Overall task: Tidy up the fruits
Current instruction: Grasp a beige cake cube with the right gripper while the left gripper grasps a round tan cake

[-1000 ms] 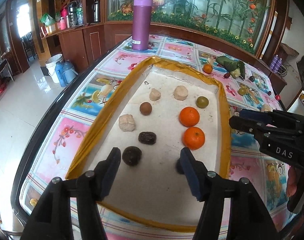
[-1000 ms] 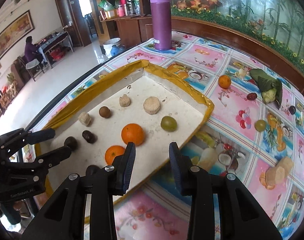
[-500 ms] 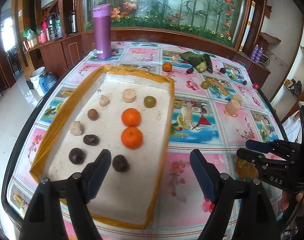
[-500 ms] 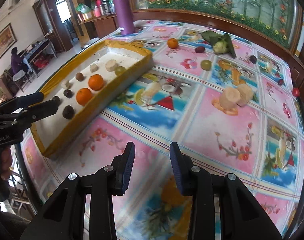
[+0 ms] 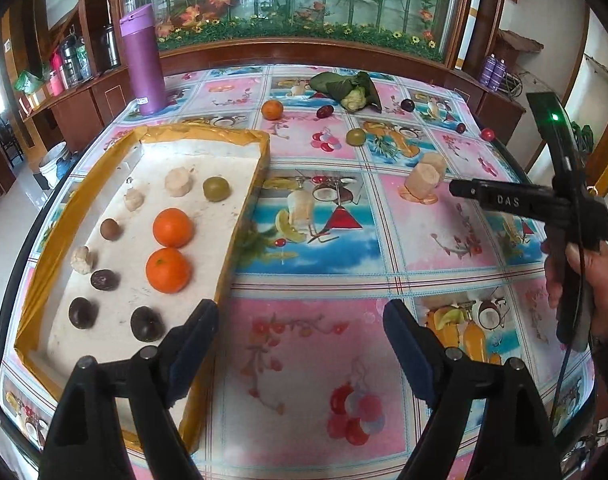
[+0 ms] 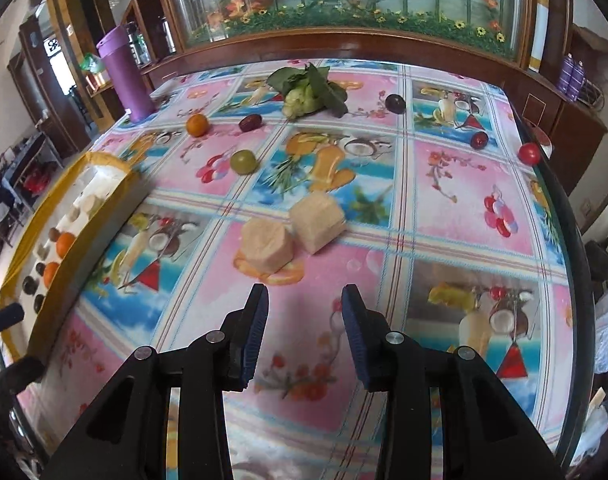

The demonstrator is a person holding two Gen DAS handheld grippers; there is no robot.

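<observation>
Left gripper (image 5: 299,340) by tray (image 5: 239,216) corner — jaws just widened, empty. Right gripper (image 6: 304,320) agape, empty, short of two pale chunks (image 6: 291,232) right of tray. Risk: chunks touch — narrow jaws may nudge one, or catch both.

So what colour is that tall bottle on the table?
Purple: the tall bottle shows best in the left wrist view.

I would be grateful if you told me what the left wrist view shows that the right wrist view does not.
Only the left wrist view shows the open left gripper, whose fingers have just been spreading, the tray's whole floor, and the right gripper from the side. Only the right wrist view shows the right gripper's fingers apart and empty. Both share the two pale chunks, the purple bottle and the loose green fruit.
</observation>
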